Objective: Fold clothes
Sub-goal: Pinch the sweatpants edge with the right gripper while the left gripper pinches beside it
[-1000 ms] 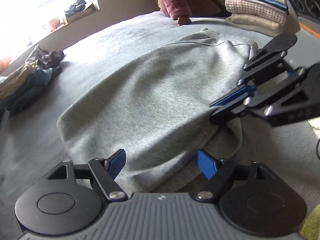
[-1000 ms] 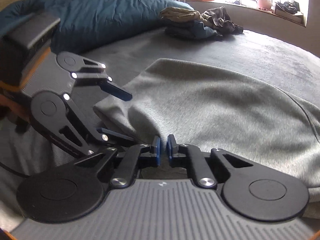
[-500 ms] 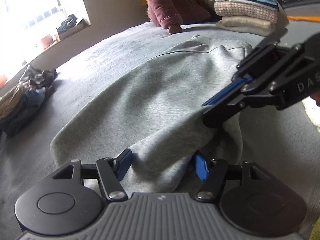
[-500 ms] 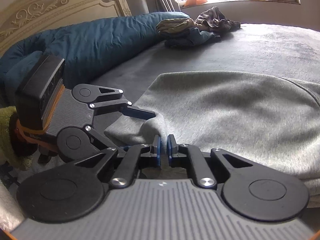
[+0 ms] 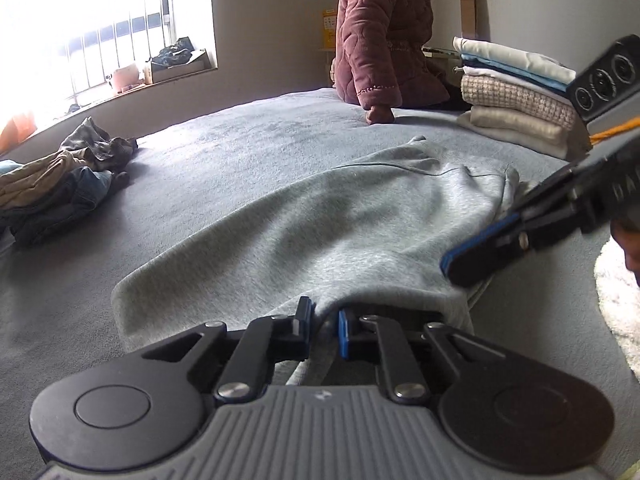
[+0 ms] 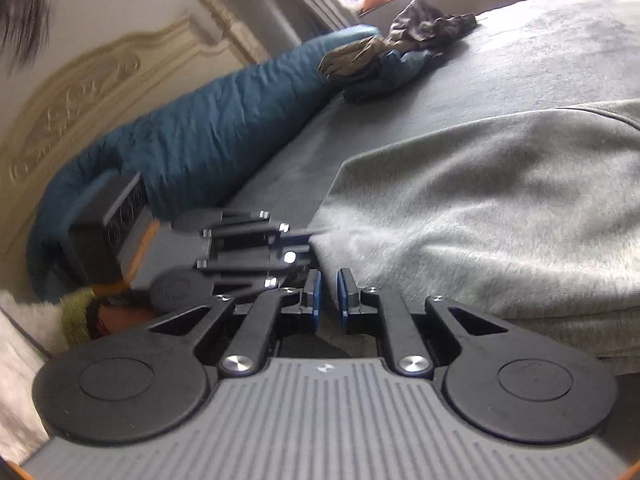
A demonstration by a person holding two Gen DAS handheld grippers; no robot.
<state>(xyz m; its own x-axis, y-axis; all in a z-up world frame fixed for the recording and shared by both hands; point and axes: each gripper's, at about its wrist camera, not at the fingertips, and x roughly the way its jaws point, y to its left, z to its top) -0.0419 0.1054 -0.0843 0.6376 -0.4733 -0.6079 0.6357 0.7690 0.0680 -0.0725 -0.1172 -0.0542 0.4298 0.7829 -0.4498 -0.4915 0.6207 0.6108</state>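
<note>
Left gripper (image 5: 324, 322): fingers nearly closed, pinching a fold at the near hem of the grey sweatshirt (image 5: 340, 216); cloth bunches between the blue pads (image 5: 343, 334) and hangs below them. Sweatshirt spreads ahead of the fingers over the grey bed cover (image 5: 200, 148), lifted and tented at this near edge.

Right gripper (image 6: 325, 294): fingers drawn close, narrow gap, grey fabric caught between the pads (image 6: 315, 300). In the left wrist view it (image 5: 480, 248) sits ahead-right of the left fingers, clamped on the same edge.

Beyond the left fingers: pile of unfolded clothes (image 5: 60, 176) far left, stack of folded linens (image 5: 516, 92) far right, maroon quilted jacket (image 5: 384, 36) straight ahead. Left of the right fingers: blue duvet (image 6: 208, 128) against the carved headboard (image 6: 92, 92).
</note>
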